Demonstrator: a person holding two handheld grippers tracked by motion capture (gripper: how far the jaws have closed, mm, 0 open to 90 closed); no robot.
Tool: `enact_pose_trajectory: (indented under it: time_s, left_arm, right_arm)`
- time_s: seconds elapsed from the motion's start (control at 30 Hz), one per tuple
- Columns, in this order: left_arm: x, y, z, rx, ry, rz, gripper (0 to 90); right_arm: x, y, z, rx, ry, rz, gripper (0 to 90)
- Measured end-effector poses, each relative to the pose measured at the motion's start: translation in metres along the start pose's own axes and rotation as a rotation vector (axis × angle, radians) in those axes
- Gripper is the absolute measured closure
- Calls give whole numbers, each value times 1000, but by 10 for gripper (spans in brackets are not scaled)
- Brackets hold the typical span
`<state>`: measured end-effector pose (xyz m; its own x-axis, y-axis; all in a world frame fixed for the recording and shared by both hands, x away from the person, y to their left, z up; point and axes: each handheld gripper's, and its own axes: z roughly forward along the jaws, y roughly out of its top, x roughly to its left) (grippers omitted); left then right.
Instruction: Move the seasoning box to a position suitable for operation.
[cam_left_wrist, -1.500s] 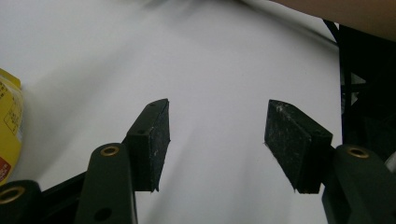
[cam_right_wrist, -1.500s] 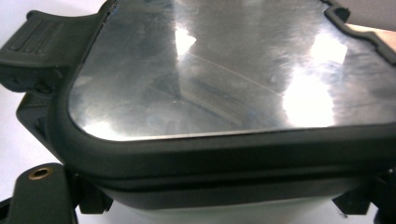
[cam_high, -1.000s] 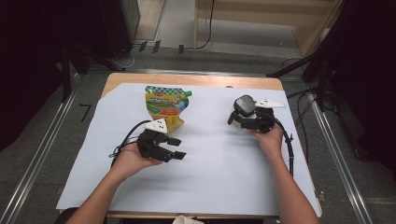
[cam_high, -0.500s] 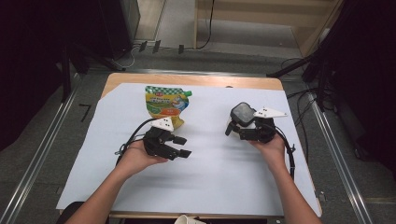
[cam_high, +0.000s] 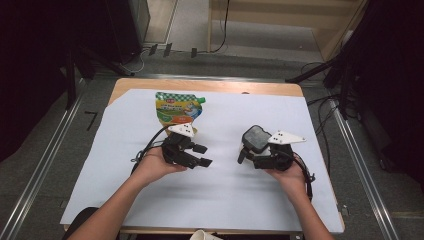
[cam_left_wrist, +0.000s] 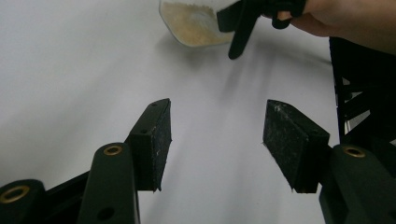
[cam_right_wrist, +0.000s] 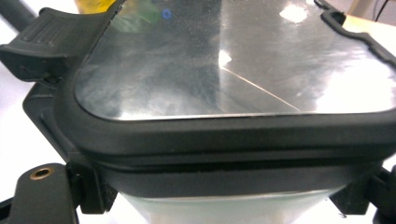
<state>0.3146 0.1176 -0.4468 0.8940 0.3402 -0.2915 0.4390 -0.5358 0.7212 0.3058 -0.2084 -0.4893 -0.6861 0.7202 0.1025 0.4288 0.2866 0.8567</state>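
Dark floor and metal rails surround a wooden table (cam_high: 210, 86) covered almost edge to edge by a pale sheet (cam_high: 215, 200). On that sheet, near the far edge and left of its middle, lies a printed refill pouch (cam_high: 176, 109), flat. Just nearer than the pouch the left gripper (cam_high: 202, 155) is held low over the sheet, its jaws spread wide with nothing between them; the left gripper view shows only bare sheet in the gap. Right of the middle, the right gripper (cam_high: 242, 153) clamps a lidded container (cam_high: 256, 138) by its sides.

From above, the container reads as a small dark-rimmed box. The right gripper view shows its lid (cam_right_wrist: 233, 60) close: a glossy clear panel in a black frame with a latch tab (cam_right_wrist: 51, 37) at one corner. The left gripper view adds the container's (cam_left_wrist: 194, 23) clear base, holding something pale and grainy.

Open sheet lies between the two grippers, along the near edge and toward the far right corner.
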Motion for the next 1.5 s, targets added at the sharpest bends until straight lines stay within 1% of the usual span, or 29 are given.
enact_pose_trajectory:
  time_s: [0.07, 0.2, 0.27, 0.33, 0.37, 0.4, 0.43, 0.47, 0.53, 0.6, 0.73, 0.83, 0.87, 0.97, 1.0, 1.03, 1.07, 1.13, 1.17, 1.2, 1.23, 1.27, 1.3, 1.33, 1.37, 1.4, 1.43, 1.47, 1.5]
  left_arm:
    - [0, 0, 1, 5, 0, 6, 432]
    - [-1, 2, 3, 1, -4, 10, 432]
    - [-1, 2, 3, 3, -3, 12, 432]
    - [-1, 2, 2, 5, 0, 20, 433]
    - [-1, 2, 2, 5, 0, 20, 433]
    - [-1, 2, 2, 7, 2, 24, 433]
    - [-1, 2, 3, 7, 2, 25, 433]
    - [-1, 1, 3, 7, 2, 23, 433]
    - [-2, 1, 4, 8, -1, 24, 433]
    - [-2, 1, 5, 8, 0, 25, 432]
    - [-3, 2, 6, 3, -8, 29, 434]
    - [-2, 2, 7, 2, -14, 32, 435]
    - [-1, 2, 7, 0, -16, 22, 436]
    - [0, 1, 8, 5, -14, 21, 441]
    - [0, 1, 9, 6, -9, 26, 442]
    - [0, 1, 9, 6, -9, 26, 443]
    - [0, 1, 9, 1, -12, 21, 447]
    - [1, 2, 10, -4, -12, 17, 451]
    - [1, 2, 11, -3, -15, 15, 451]
    - [2, 2, 13, -15, -31, 8, 458]
    - [2, 2, 13, -15, -31, 8, 459]
    - [5, 2, 17, -18, -45, 8, 459]
    - [6, 2, 21, -10, -44, 1, 462]
    - [8, 1, 26, 8, -54, 0, 464]
    - [8, 1, 26, 8, -54, 0, 466]
    - [8, 0, 28, 35, -35, 34, 467]
    - [8, 0, 28, 35, -35, 34, 473]
    - [9, 0, 29, 34, -24, 47, 487]
    - [9, 0, 29, 34, -24, 47, 494]
  right_arm:
    - [3, -1, 0, 2, 2, -4, 152]
    - [18, -11, 3, 37, 39, -16, 152]
    - [20, -12, 5, 41, 45, -22, 152]
    - [29, -13, 11, 56, 69, -45, 152]
    - [29, -13, 11, 56, 69, -45, 152]
    - [33, -13, 15, 65, 83, -57, 153]
    - [33, -13, 15, 65, 83, -57, 153]
    - [36, -14, 21, 77, 88, -73, 153]
    - [38, -15, 23, 71, 86, -84, 153]
    - [39, -14, 24, 72, 86, -81, 153]
    - [39, -17, 23, 82, 88, -88, 150]
    - [40, -19, 22, 82, 80, -91, 146]
    - [42, -19, 22, 82, 69, -105, 146]
    - [42, -19, 21, 88, 69, -102, 139]
    - [42, -19, 19, 113, 59, -98, 120]
    - [42, -19, 19, 113, 59, -98, 120]
    - [42, -20, 11, 132, 49, -85, 122]
    - [42, -22, 4, 134, 56, -58, 128]
    - [42, -22, 4, 134, 56, -58, 128]
    - [42, -24, -5, 143, 60, -28, 127]
    - [42, -24, -5, 143, 60, -28, 127]
    - [43, -25, -8, 142, 61, -21, 127]
    - [44, -25, -13, 140, 61, -8, 129]
    - [45, -27, -22, 131, 52, 11, 134]
    - [46, -28, -26, 137, 46, 13, 133]
    - [47, -28, -30, 140, 40, 8, 134]
    - [47, -28, -30, 140, 40, 8, 134]
    - [47, -29, -38, 131, 33, 2, 140]
    - [47, -29, -38, 131, 33, 2, 140]
